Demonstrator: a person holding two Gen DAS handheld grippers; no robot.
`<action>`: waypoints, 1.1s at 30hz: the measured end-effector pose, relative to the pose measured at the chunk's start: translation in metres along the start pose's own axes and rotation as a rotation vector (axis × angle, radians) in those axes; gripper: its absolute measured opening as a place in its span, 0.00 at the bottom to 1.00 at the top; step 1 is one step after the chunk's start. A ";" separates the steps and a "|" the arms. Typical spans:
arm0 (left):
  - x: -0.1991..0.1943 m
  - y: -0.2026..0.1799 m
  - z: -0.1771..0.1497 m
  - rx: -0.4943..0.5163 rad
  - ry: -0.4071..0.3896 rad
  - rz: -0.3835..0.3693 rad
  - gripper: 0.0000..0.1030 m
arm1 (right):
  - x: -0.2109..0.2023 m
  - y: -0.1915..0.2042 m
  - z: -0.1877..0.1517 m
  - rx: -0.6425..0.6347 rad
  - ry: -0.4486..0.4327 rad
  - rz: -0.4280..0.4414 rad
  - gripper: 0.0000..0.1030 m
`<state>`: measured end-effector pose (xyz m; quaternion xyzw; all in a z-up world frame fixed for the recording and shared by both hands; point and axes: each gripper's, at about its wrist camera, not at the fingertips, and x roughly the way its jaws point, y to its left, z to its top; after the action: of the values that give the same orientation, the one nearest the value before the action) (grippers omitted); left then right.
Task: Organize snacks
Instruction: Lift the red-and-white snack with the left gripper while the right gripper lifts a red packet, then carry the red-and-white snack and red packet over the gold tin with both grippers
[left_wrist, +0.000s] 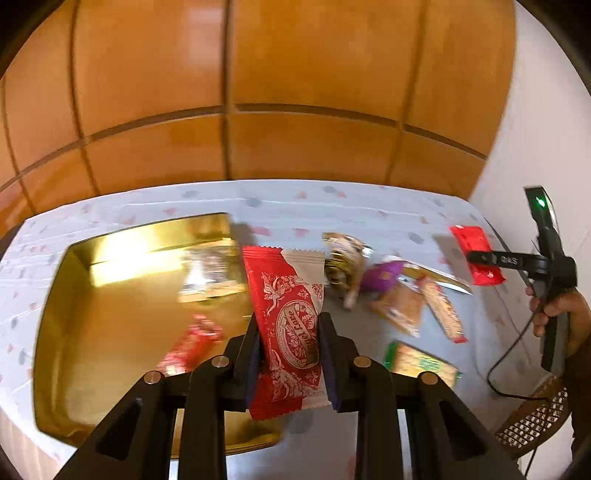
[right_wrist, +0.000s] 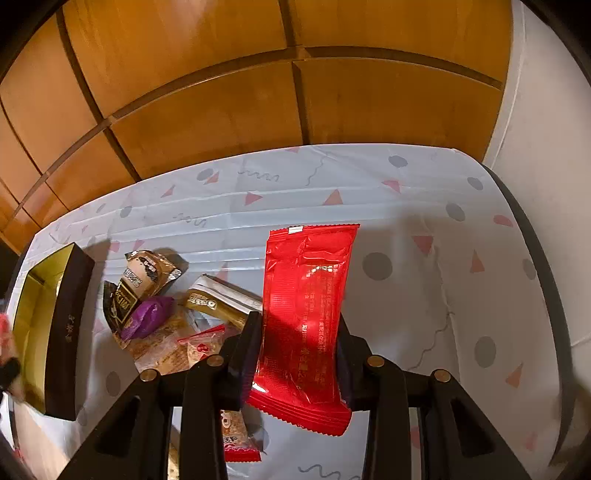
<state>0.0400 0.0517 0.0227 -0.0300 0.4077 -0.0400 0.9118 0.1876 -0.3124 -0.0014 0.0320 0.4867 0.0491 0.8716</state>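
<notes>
My left gripper (left_wrist: 286, 328) is shut on a red and white patterned snack packet (left_wrist: 286, 317), held upright above the right edge of the gold-lined box (left_wrist: 110, 332). The box holds a red packet (left_wrist: 190, 343) and a shiny blurred packet (left_wrist: 210, 269). My right gripper (right_wrist: 301, 328) is shut on a plain red snack packet (right_wrist: 306, 317), held above the table; it also shows in the left wrist view (left_wrist: 478, 254). A pile of loose snacks lies on the cloth: a purple packet (right_wrist: 147, 317), brown packets (right_wrist: 147, 273), a gold packet (right_wrist: 218, 302).
The table carries a pale cloth (right_wrist: 424, 221) with triangles and dots. The box's dark outer wall (right_wrist: 66, 328) stands at the left. A green cracker packet (left_wrist: 421, 360) and long bars (left_wrist: 443, 310) lie on the cloth. Wooden panels (left_wrist: 258, 92) rise behind. A wicker chair (left_wrist: 535, 417) stands at right.
</notes>
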 end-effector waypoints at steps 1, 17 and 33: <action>-0.001 0.007 -0.001 -0.011 0.000 0.009 0.28 | 0.000 -0.001 0.000 0.005 0.000 0.000 0.35; 0.023 0.059 -0.031 -0.102 0.089 0.076 0.28 | 0.006 -0.001 -0.001 0.002 0.017 -0.061 0.35; 0.031 0.086 -0.047 -0.191 0.129 0.045 0.31 | 0.008 0.000 0.000 -0.003 0.018 -0.063 0.35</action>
<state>0.0301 0.1331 -0.0394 -0.1049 0.4682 0.0175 0.8772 0.1919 -0.3111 -0.0084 0.0152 0.4954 0.0226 0.8682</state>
